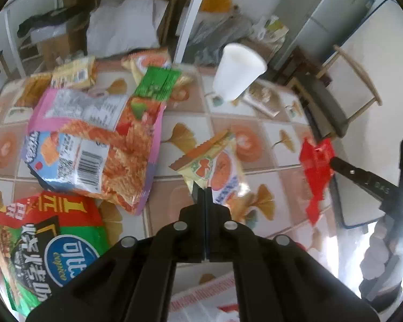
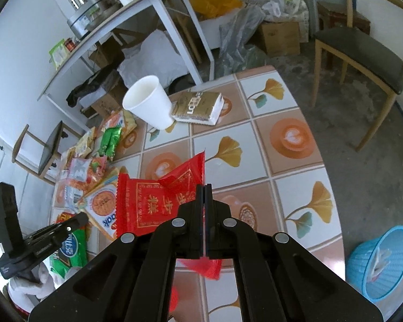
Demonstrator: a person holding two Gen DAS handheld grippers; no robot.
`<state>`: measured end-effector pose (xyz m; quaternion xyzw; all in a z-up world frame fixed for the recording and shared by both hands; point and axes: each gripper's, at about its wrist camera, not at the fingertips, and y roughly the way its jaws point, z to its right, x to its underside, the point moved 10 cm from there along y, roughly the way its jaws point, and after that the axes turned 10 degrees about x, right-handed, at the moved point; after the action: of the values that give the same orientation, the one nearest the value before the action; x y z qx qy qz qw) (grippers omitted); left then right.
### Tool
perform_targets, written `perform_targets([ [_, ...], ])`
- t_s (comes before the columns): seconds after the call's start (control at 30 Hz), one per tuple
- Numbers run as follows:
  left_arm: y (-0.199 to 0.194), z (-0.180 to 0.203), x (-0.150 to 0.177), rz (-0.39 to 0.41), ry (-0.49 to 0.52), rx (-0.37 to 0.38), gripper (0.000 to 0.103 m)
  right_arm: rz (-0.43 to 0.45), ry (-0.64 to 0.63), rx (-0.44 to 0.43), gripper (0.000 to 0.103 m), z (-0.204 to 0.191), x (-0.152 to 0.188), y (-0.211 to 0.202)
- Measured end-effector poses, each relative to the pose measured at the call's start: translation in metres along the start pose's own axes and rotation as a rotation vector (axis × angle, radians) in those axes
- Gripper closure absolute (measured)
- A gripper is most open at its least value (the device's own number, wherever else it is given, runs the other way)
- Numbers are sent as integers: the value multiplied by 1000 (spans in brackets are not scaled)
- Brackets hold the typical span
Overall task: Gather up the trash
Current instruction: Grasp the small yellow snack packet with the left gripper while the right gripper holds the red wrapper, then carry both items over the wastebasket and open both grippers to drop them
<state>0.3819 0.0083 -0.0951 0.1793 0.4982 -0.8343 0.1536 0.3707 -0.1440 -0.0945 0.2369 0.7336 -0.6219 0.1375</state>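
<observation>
My left gripper [image 1: 205, 190] is shut on a small yellow-and-orange snack packet [image 1: 215, 165], pinched by its lower edge and raised off the tiled table [image 1: 190, 126]. The same packet [image 2: 102, 204] and the left gripper [image 2: 82, 218] show at the left of the right wrist view. My right gripper [image 2: 204, 187] is shut on a red wrapper [image 2: 158, 201] with gold print, held above the table [image 2: 282, 187]. That red wrapper [image 1: 318, 171] hangs from the right gripper [image 1: 333, 162] at the right of the left wrist view.
More wrappers lie on the table's left: a large pink-edged chip bag [image 1: 94, 147], a red-and-green bag [image 1: 48, 244], a green packet [image 1: 155, 83]. A white paper cup [image 1: 237, 72] and a tan box [image 2: 198, 106] stand farther off. A blue basket [image 2: 381, 263] sits on the floor, a chair [image 2: 362, 51] beyond.
</observation>
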Motion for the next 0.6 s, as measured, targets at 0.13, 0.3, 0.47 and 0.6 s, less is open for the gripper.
perform_targets([
  [0.13, -27, 15, -4, 70, 7, 51, 103, 26, 6, -3, 103, -1, -4, -15],
  [0.3, -59, 37, -5, 147, 36, 105, 103, 73, 0, -15, 103, -5, -9, -43],
  [0.47, -81, 61, 2, 182, 71, 160, 103, 123, 2, -23, 103, -1, -9, -73],
  [0.6, -88, 89, 10, 179, 106, 204, 103, 163, 26, -27, 103, 18, -4, -98],
])
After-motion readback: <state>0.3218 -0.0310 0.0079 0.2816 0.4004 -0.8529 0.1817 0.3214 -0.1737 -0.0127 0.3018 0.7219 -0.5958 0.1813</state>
